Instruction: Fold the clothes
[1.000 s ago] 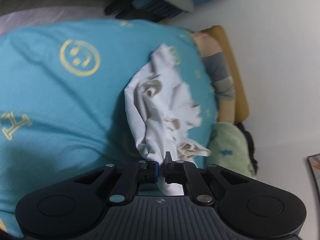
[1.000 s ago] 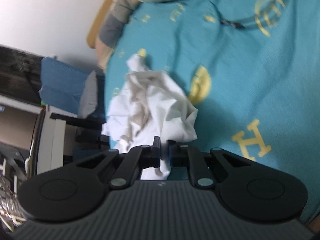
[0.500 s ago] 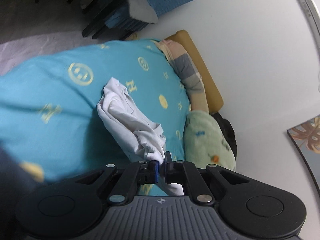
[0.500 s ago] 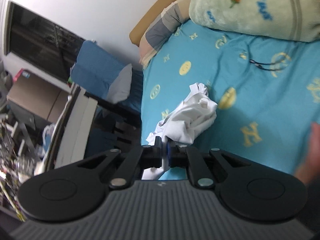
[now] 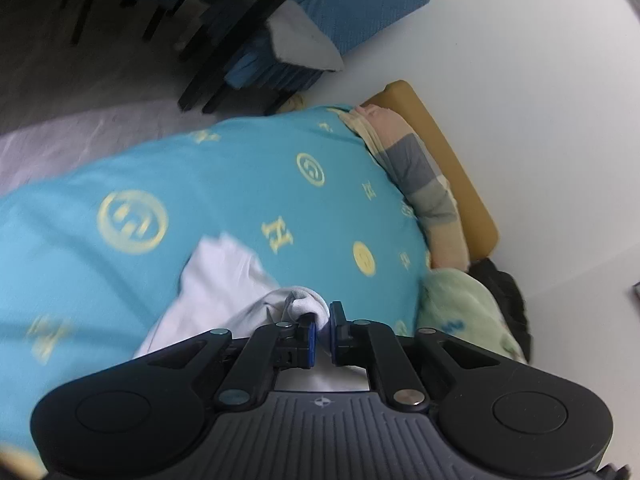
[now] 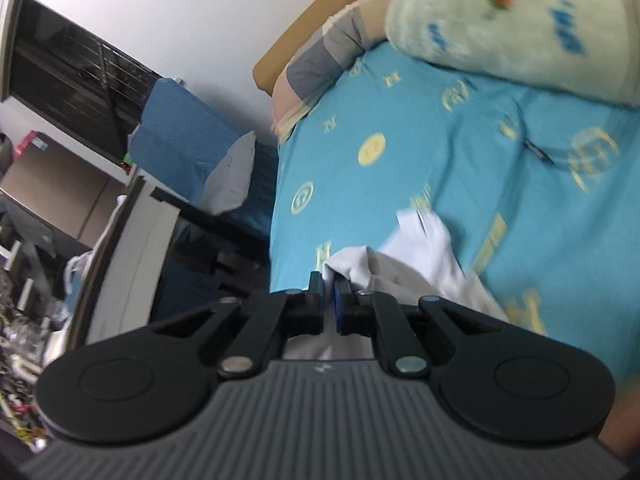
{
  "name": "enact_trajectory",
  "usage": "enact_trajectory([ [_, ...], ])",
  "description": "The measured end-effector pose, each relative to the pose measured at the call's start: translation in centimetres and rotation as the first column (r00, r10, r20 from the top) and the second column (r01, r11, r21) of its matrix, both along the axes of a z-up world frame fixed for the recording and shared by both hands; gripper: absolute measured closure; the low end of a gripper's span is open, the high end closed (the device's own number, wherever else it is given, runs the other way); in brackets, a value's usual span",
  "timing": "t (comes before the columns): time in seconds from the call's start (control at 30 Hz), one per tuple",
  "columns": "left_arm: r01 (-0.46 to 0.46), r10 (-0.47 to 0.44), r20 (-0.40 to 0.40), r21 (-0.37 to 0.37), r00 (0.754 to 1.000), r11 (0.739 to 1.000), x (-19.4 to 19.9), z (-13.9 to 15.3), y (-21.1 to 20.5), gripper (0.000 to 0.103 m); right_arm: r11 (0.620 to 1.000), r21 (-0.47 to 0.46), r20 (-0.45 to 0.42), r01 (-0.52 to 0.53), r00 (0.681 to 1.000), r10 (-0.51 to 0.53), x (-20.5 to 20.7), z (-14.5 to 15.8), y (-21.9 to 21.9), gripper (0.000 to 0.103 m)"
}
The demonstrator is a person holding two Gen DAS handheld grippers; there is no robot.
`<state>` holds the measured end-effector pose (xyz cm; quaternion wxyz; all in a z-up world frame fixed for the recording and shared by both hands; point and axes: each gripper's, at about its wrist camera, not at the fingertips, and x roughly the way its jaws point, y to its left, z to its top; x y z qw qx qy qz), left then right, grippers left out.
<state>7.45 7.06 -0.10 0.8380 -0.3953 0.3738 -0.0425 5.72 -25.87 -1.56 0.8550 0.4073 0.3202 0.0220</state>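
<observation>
A white garment (image 5: 224, 280) hangs above a bed with a turquoise cover (image 5: 160, 168) patterned in yellow logos. My left gripper (image 5: 322, 320) is shut on a bunched edge of it, and the cloth trails down to the left, blurred. In the right wrist view the same white garment (image 6: 424, 256) drapes to the right of my right gripper (image 6: 328, 292), which is shut on another edge of it. Both views look down on the bed from well above.
A pale green plush blanket (image 6: 512, 28) and a striped pillow (image 5: 416, 176) lie at the bed's head by a tan headboard (image 5: 452, 160). A blue chair (image 5: 320, 20) and cluttered shelves (image 6: 24, 280) stand beside the bed. A dark cord (image 6: 538, 152) lies on the cover.
Both grippers have risen with the white garment, lifting it off the cover. The crumpled heap has stretched out and now hangs; more of the bed and room shows.
</observation>
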Motion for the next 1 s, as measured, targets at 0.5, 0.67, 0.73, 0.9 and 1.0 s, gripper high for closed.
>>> enact_trajectory([
  [0.5,0.171,-0.178,0.096,0.072,0.979,0.983,5.7,-7.4,-0.6,0.042,0.983,0.143,-0.026,-0.117,0.992,0.122,7.8,-10.0,-2.4,0.087],
  [0.67,0.18,-0.222,0.168,0.234,0.96,0.955,4.3,-5.4,-1.0,0.023,0.981,0.064,0.081,-0.184,0.981,0.178,6.8,-8.1,-1.4,0.013],
  [0.73,0.194,-0.25,0.154,0.305,0.956,0.932,4.4,-5.4,-1.6,0.023,0.98,0.002,0.116,-0.197,0.974,0.195,6.6,-7.6,-1.0,0.015],
  [0.9,0.221,-0.265,0.03,0.465,0.964,0.857,6.4,-8.1,-3.2,0.029,0.967,-0.165,0.123,-0.196,0.968,0.217,7.3,-7.7,-0.3,0.02],
  [1.0,0.229,-0.241,-0.04,0.499,0.97,0.836,7.5,-9.8,-3.5,0.05,0.961,-0.207,0.008,-0.182,0.982,0.187,8.8,-10.0,-0.3,0.042],
])
